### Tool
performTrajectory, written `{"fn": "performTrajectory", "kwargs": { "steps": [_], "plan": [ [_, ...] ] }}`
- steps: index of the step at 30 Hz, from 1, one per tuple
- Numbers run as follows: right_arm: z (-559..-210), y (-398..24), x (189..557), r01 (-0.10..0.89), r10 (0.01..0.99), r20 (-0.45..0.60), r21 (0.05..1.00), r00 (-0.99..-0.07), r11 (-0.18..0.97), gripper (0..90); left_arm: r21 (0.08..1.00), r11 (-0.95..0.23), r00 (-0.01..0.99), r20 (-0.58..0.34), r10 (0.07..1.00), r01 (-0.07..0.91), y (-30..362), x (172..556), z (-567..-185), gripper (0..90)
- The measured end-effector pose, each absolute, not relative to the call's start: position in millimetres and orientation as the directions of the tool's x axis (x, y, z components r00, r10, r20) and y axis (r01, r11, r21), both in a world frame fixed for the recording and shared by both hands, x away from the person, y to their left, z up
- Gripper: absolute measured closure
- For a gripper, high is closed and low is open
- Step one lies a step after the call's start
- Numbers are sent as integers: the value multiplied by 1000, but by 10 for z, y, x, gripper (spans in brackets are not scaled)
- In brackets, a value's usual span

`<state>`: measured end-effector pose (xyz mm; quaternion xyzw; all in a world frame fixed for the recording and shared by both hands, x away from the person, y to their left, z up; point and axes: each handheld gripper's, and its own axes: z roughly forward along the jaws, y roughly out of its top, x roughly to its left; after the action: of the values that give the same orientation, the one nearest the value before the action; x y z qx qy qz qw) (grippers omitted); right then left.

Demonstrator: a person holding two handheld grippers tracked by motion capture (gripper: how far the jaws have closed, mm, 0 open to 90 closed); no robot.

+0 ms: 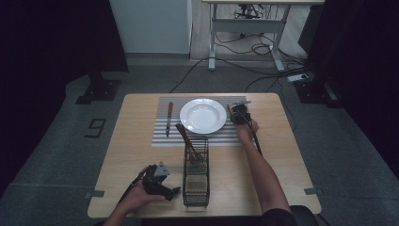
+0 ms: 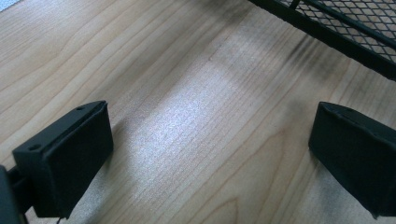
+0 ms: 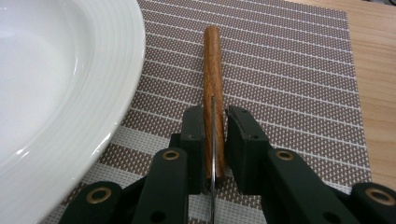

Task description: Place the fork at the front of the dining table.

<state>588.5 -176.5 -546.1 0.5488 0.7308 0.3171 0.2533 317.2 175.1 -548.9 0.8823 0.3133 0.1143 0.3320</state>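
A white plate (image 1: 187, 123) sits in the middle of a striped placemat (image 1: 161, 137) on the wooden table (image 1: 131, 155). My right gripper (image 1: 237, 113) is at the plate's right side, shut on a wooden-handled knife (image 1: 230, 109) that lies on the mat. In the right gripper view the jaws (image 3: 215, 114) clasp the handle (image 3: 212, 60) where the thin blade starts, beside the plate rim (image 3: 128, 60). My left gripper (image 1: 175, 190) rests near the table's front, left of a black wire basket (image 1: 195, 181). Its jaws (image 2: 210, 135) stand wide open over bare wood.
Another wooden-handled utensil (image 1: 169, 118) lies on the mat left of the plate. Several wooden-handled utensils (image 1: 187, 141) lean out of the basket's far end. The basket's mesh wall (image 2: 345, 28) is close ahead of the left gripper. Beyond the table, cables and desk legs cover the floor.
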Motion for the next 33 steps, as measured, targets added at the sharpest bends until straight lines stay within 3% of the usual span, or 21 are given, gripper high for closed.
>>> {"fn": "performTrajectory", "kwargs": {
  "steps": [15, 26, 33],
  "plan": [
    [-5403, -1844, 5820, 624, 964, -7, 761, -266, 178, 792, 657, -583, 777, -6, 630, 477, 1751, 3171, -5489, 0],
    [-5406, -1938, 5817, 649, 962, -32, 732, -272, 207, 721, 658, -582, 777, -6, 630, 478, 1751, 3170, -5489, 0],
    [-5444, -1918, 5841, 648, 961, -44, 730, -272, 217, 763, 657, -583, 777, -6, 630, 478, 1751, 3171, -5489, 0]
  ]
}}
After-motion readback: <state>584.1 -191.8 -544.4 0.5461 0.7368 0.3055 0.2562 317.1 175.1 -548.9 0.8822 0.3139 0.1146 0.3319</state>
